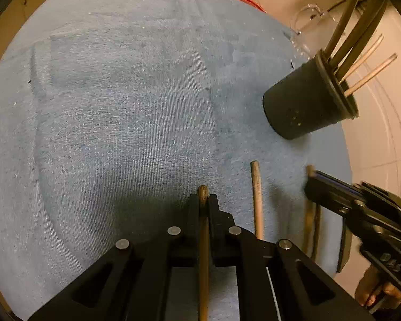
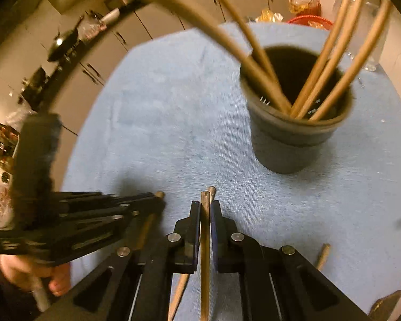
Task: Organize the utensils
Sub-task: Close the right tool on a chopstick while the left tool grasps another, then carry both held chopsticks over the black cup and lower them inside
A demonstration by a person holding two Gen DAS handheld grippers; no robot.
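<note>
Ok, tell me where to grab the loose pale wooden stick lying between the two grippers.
Take the pale wooden stick near its far end, from above, jaws straddling its width. It lies flat on the blue towel, free of both neighbouring sticks, and that far end looks clearest of both grippers.

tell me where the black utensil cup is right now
The black utensil cup stands upright on the blue towel, ahead and right of the right tongs; in the left wrist view it sits at the far right.

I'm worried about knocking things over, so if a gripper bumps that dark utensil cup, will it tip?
Possibly. The dark cup stands on soft blue towel, and its base looks narrower than its rim. Long wooden handles lean well past the rim, so it is probably top-heavy.
</note>
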